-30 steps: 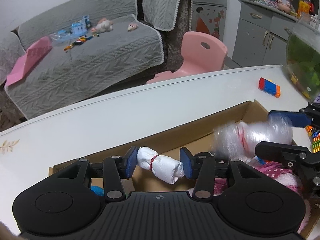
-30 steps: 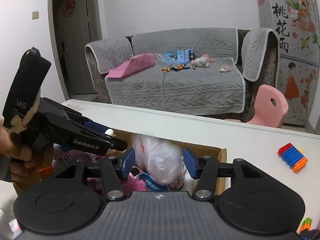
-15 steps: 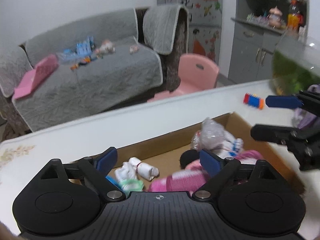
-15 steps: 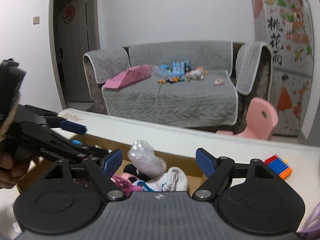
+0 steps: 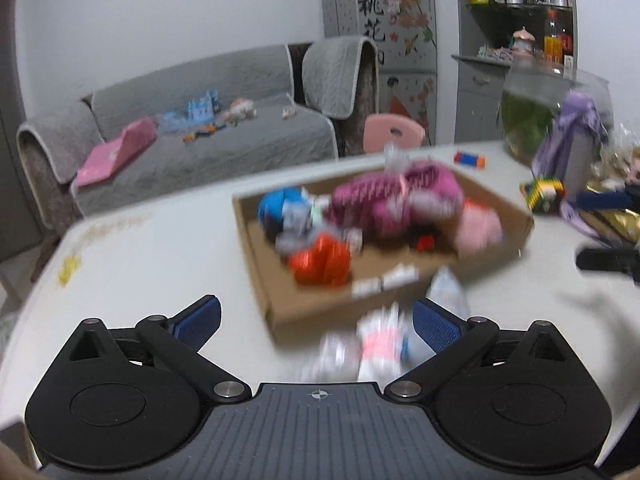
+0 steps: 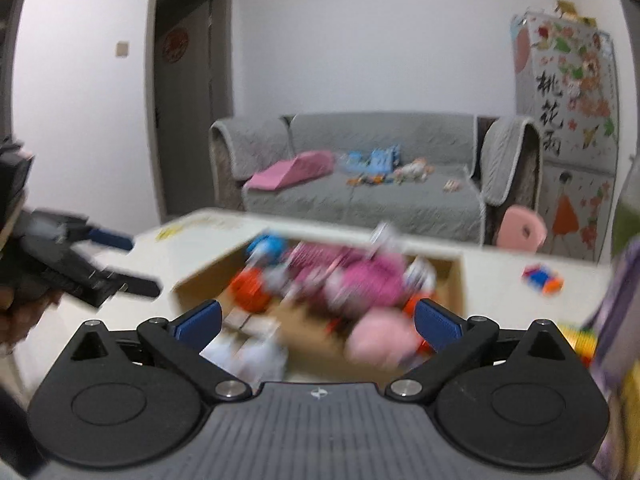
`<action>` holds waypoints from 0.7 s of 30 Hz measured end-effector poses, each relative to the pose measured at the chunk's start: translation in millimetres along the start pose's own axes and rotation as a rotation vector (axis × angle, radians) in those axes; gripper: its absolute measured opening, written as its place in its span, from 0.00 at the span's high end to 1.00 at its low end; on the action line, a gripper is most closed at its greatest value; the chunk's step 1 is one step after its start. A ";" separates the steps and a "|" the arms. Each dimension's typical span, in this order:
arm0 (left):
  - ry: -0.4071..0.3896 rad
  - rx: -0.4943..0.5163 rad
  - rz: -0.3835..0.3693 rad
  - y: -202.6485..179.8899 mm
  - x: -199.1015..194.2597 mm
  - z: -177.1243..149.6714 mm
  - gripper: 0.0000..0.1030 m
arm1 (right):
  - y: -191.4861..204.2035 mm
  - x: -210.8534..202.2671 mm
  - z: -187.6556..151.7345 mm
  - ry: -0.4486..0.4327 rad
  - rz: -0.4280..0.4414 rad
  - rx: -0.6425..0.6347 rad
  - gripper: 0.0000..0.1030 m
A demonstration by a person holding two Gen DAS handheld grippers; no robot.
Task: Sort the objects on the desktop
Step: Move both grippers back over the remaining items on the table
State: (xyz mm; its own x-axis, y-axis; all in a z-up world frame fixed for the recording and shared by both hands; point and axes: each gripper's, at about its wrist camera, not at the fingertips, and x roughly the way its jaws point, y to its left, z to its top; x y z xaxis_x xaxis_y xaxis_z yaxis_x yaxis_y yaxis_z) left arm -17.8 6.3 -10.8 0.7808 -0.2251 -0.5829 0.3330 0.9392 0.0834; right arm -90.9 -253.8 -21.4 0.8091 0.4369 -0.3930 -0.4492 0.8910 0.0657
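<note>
While everything's pretty motion-blurred, I can make out the layout fine. Far left in my right wrist view is my left gripper (image 6: 120, 262), jaws spread apart with nothing between them, hanging over the white tabletop (image 5: 160, 256) beside the box. From the left wrist view those same left jaws (image 5: 316, 322) are wide open, and just in front of them, on the tabletop against the near wall of the box, sits a blurry white bundle with a pink band (image 5: 378, 344) plus what looks like a clear plastic wrapper; too smeared to say more.

Moving right, the cardboard box (image 5: 304, 304) sits mid-tabletop and it's packed: a blue ball-ish thing (image 5: 280, 206), an orange bundle (image 5: 320, 260), a big magenta knit bundle (image 5: 396, 196) and a pale pink soft thing (image 5: 480, 226).

My right gripper (image 6: 316, 322) is also released, jaws wide, empty, hovering at the box's near edge. Further right on the tabletop there's a little stack of colored blocks (image 6: 542, 274), well apart from the box, then a purple cloth bag (image 5: 572, 136) and a fishbowl with green stuff (image 5: 528, 120).
</note>
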 end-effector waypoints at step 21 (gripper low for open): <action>0.043 0.083 0.070 17.8 45.6 -44.7 0.00 | 73.6 49.4 -82.9 0.198 0.031 -0.064 0.01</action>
State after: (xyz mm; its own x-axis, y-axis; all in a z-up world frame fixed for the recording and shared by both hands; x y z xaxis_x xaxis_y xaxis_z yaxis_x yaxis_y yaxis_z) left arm 0.0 24.3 -72.0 0.7805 -0.1467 -0.6076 0.3229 0.9270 0.1910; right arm -115.4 -176.9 -112.0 0.7068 0.4258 -0.5649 -0.5014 0.8648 0.0245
